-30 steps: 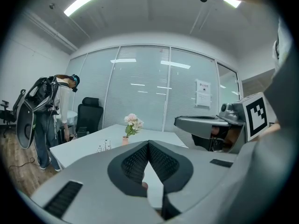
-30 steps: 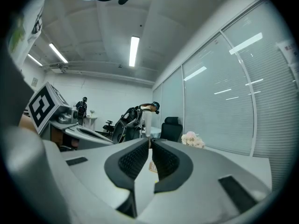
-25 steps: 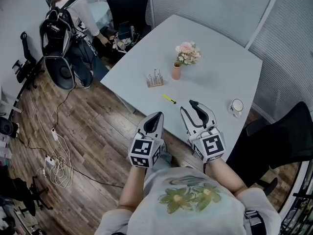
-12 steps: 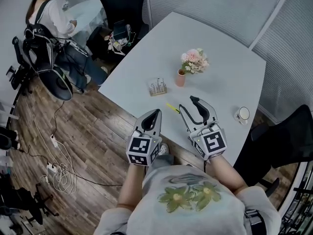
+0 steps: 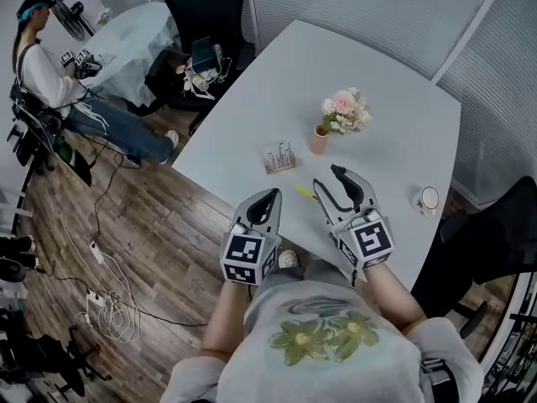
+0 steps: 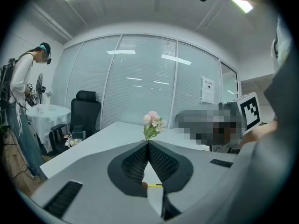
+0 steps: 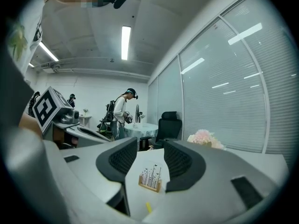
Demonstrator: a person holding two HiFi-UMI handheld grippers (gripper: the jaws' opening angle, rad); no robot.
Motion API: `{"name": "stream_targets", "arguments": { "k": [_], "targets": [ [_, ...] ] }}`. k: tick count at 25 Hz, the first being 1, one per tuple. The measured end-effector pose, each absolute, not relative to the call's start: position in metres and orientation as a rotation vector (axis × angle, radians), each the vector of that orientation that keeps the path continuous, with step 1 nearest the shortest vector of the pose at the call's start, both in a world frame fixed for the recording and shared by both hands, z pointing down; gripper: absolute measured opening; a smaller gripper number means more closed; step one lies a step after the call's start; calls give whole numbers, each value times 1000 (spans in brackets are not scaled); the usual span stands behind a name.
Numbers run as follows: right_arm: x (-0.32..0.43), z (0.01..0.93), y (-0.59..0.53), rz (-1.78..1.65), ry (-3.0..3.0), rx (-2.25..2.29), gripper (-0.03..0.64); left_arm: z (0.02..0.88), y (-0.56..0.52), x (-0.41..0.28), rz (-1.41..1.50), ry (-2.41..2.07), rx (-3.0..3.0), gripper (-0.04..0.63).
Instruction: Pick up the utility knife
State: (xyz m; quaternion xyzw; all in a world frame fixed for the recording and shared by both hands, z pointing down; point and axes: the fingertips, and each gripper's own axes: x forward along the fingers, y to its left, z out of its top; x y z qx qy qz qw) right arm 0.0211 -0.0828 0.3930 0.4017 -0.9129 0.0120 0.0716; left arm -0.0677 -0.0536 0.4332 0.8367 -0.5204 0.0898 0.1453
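Observation:
The yellow utility knife (image 5: 306, 193) lies on the pale grey table (image 5: 394, 141) near its front edge. It shows small and low in the right gripper view (image 7: 148, 207) and in the left gripper view (image 6: 154, 185). My right gripper (image 5: 327, 177) hovers just right of the knife, jaws wide open with nothing between them (image 7: 150, 143). My left gripper (image 5: 271, 195) is shut and empty (image 6: 148, 144), over the table's edge just left of the knife.
A small wooden rack (image 5: 278, 158) of thin upright pieces stands beyond the knife. A pink vase with flowers (image 5: 339, 116) is behind it. A white cup (image 5: 428, 198) sits at the right. Black chairs (image 5: 201, 7) and a seated person (image 5: 50, 74) are far left.
Both grippers have moved forward over the table's edge and now flank the knife. The right jaws stand a little wider. The person at the left has moved farther off.

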Motion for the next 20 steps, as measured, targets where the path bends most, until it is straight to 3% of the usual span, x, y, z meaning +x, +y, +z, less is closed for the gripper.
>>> {"name": "stream_targets", "arguments": {
  "k": [20],
  "targets": [
    [20,477,-102,134,-2608,1044,179,459,-79,-79,278,-1471,2373,3]
  ]
}}
